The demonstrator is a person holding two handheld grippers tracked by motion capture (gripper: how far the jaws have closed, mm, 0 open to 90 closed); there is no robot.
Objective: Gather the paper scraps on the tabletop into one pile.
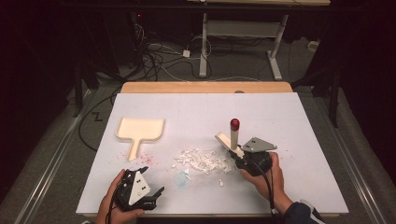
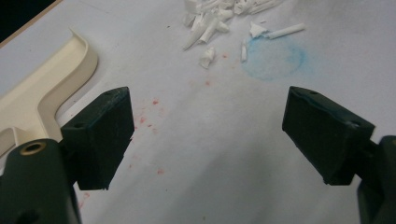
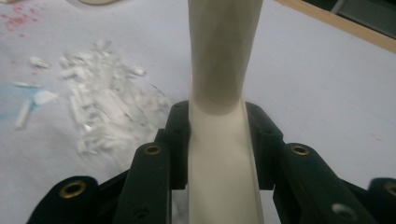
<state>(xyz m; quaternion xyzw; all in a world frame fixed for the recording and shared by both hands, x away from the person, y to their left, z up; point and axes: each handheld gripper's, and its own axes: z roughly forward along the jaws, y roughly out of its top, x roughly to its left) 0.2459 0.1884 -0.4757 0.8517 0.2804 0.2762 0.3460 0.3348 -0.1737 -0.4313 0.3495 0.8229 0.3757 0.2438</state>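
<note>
Brush handle (image 3: 219,154) between right gripper (image 3: 217,135) fingers

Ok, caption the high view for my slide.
Right gripper clamps a cream brush beside white scraps; left gripper open, dustpan waiting.

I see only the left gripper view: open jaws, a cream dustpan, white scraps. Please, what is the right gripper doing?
Observer: The right gripper is shut on the cream handle of a small brush, just right of the pile of white paper scraps.
Operator: Does the brush have a coloured part?
Observer: Yes, a dark red knob tops its upright post.
Operator: Where does the cream plastic dustpan lie?
Observer: The dustpan lies left of the scraps, handle toward the person.
</note>
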